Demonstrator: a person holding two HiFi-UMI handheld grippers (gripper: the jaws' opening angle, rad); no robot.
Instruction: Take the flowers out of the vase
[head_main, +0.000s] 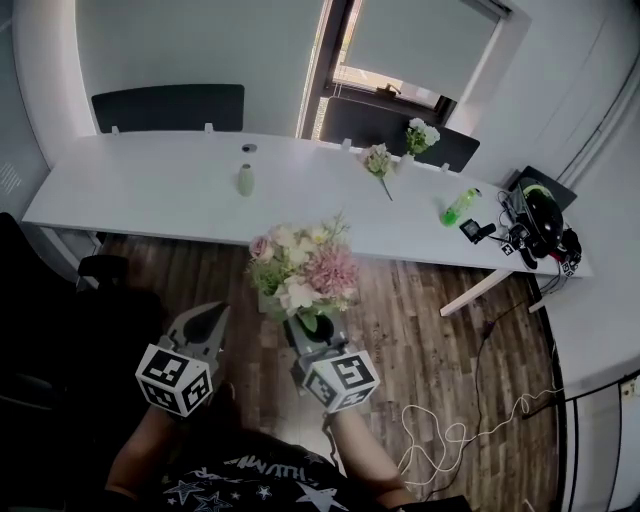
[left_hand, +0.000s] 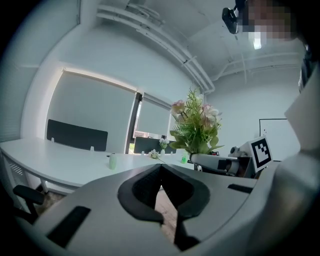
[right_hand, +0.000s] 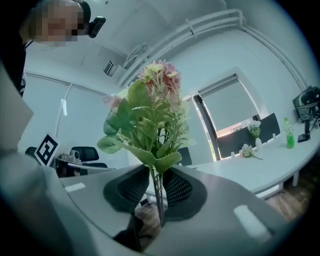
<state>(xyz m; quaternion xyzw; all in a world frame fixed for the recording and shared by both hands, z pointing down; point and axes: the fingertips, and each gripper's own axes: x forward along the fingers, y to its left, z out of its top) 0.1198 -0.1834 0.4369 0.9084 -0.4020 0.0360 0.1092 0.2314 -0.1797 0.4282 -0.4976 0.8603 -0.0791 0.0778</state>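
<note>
A bunch of pink, white and green flowers (head_main: 300, 272) stands upright over the wooden floor. Its thin stems (right_hand: 159, 197) are pinched between the jaws of my right gripper (head_main: 308, 325), which is shut on them. In the right gripper view the blooms (right_hand: 150, 107) rise just above the jaws. My left gripper (head_main: 220, 312) hangs beside it on the left, jaws together and empty; its tips (left_hand: 161, 166) meet. A small pale green vase (head_main: 246, 180) stands alone on the long white table (head_main: 150, 190), far from both grippers.
On the table lie a single flower sprig (head_main: 379, 162), a small vase of white flowers (head_main: 421, 136), a green bottle (head_main: 460, 206) and dark devices (head_main: 540, 225) at the right end. A black office chair (head_main: 100, 268) is at left. White cable (head_main: 460, 432) loops on the floor.
</note>
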